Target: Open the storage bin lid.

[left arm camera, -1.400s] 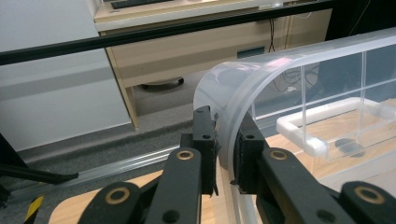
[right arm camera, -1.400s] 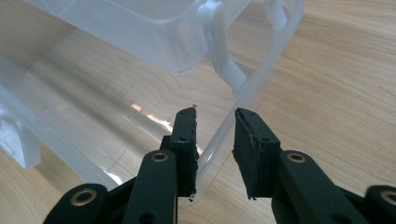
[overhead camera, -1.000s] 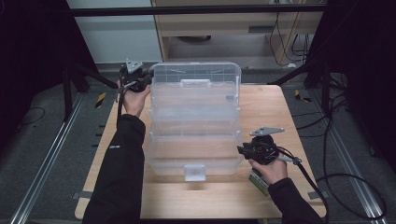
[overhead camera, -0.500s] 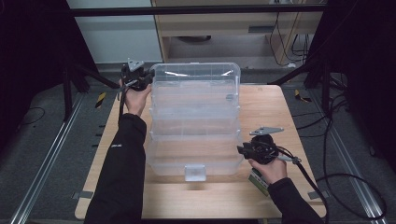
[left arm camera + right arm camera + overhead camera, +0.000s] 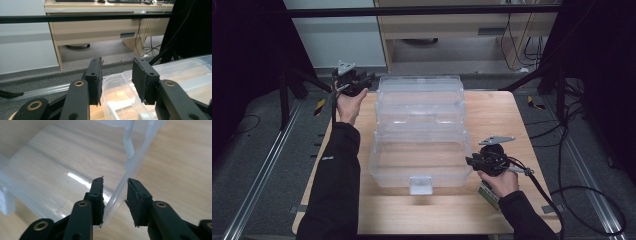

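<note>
A: Two tongs work on one clear plastic box [image 5: 419, 132] on the wooden table [image 5: 507, 112]. Where is the box for each one?

B: For the right gripper [image 5: 115, 195], the near right rim [image 5: 120, 192] stands between its jaws, which are parted with the rim not yet pinched. For the left gripper [image 5: 116, 75], the far left corner [image 5: 112, 82] lies just ahead and below, between open jaws.

A: Why opposite corners?

B: I think it gives balance, so the box does not twist when it is lifted or its lid is moved.

A: And the white latch [image 5: 420, 184]?

B: It is left of the right gripper, untouched.
</note>
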A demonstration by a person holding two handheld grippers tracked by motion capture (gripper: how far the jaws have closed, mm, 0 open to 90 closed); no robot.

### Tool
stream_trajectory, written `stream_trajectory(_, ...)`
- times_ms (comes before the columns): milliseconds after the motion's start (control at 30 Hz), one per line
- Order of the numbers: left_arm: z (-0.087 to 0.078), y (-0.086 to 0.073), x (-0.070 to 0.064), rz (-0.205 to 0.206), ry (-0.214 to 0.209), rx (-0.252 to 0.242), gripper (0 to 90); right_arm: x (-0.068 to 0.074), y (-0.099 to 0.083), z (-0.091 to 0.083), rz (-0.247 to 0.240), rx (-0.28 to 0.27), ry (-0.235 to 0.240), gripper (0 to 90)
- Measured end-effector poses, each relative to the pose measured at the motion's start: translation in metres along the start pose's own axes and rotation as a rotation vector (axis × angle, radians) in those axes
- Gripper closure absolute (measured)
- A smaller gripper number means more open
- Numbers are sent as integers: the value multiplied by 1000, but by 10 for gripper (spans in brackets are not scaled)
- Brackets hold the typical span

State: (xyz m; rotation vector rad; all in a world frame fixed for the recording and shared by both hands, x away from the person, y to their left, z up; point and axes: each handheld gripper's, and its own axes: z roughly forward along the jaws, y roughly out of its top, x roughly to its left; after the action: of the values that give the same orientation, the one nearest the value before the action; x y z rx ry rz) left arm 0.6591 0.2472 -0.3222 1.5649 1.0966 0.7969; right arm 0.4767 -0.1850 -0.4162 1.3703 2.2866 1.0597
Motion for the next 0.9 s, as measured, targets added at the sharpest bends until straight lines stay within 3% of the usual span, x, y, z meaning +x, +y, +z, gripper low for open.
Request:
stream_trajectory(133, -25, -5, 5, -19, 6, 15, 547, 3, 1, 1, -6, 12, -22, 663)
stream_trajectory(400, -79, -29, 4, 5, -1, 30, 513, 3, 0, 1, -15, 2, -24, 657)
stream_trajectory(533, -102, -42, -1, 53, -7, 55, 504, 3, 0, 1, -12, 2, -24, 657)
stream_trajectory(767, -133, -64, -11, 82, -22, 110, 500, 3, 0, 1, -14, 3, -24, 655)
stream_trajectory(900, -146, -77, -14, 76, -29, 135, 495, 3, 0, 1, -17, 0, -23, 654)
